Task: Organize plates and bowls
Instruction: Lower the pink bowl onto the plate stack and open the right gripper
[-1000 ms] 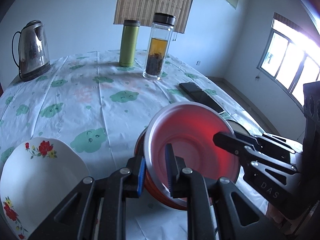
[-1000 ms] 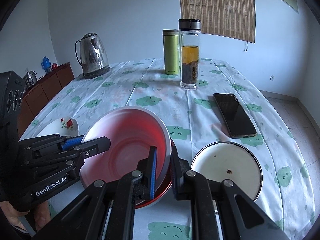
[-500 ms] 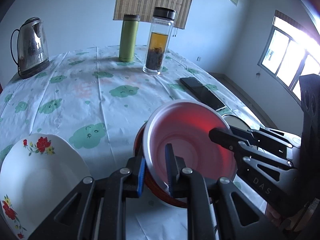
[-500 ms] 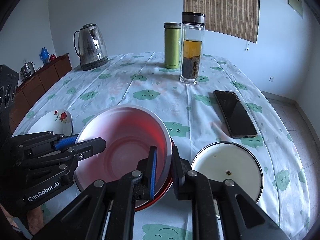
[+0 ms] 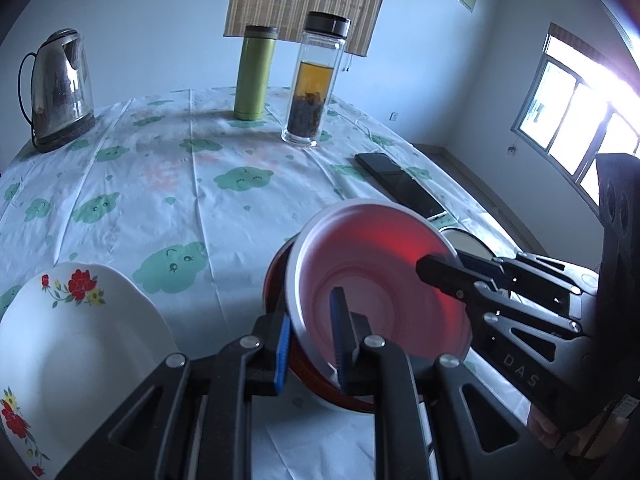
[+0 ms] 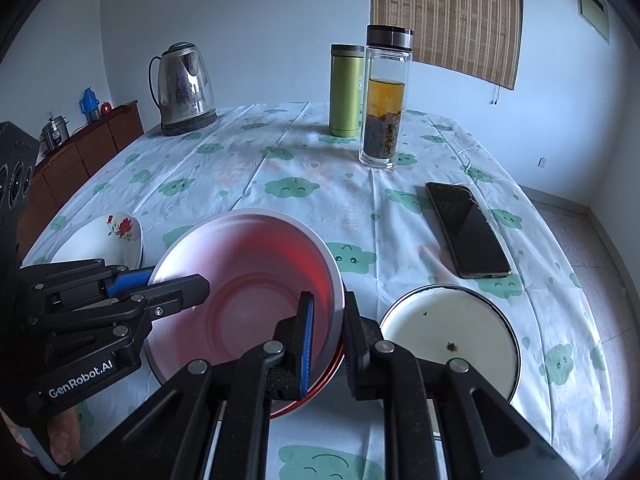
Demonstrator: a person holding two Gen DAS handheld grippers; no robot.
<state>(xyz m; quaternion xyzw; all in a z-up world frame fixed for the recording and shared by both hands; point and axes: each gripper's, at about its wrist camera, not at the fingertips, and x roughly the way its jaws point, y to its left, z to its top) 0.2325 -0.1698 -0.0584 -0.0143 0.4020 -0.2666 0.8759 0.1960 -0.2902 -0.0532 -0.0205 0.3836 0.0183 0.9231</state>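
Red bowl (image 5: 384, 280) is pinched at opposite rims by left gripper (image 5: 310, 344) and right gripper (image 6: 328, 340).

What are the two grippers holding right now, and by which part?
Both hold the red bowl by its rim: the left gripper clamps the left edge, the right gripper the right edge, each with one finger inside and one outside.

Pale walls (image 6: 260, 20), bamboo blind (image 6: 446, 12), bright window (image 5: 580, 120), perhaps tiled floor (image 6: 608, 280).

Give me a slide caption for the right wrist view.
Both grippers, left gripper and right gripper, clamp the red bowl's rim above the cloud-print tablecloth.
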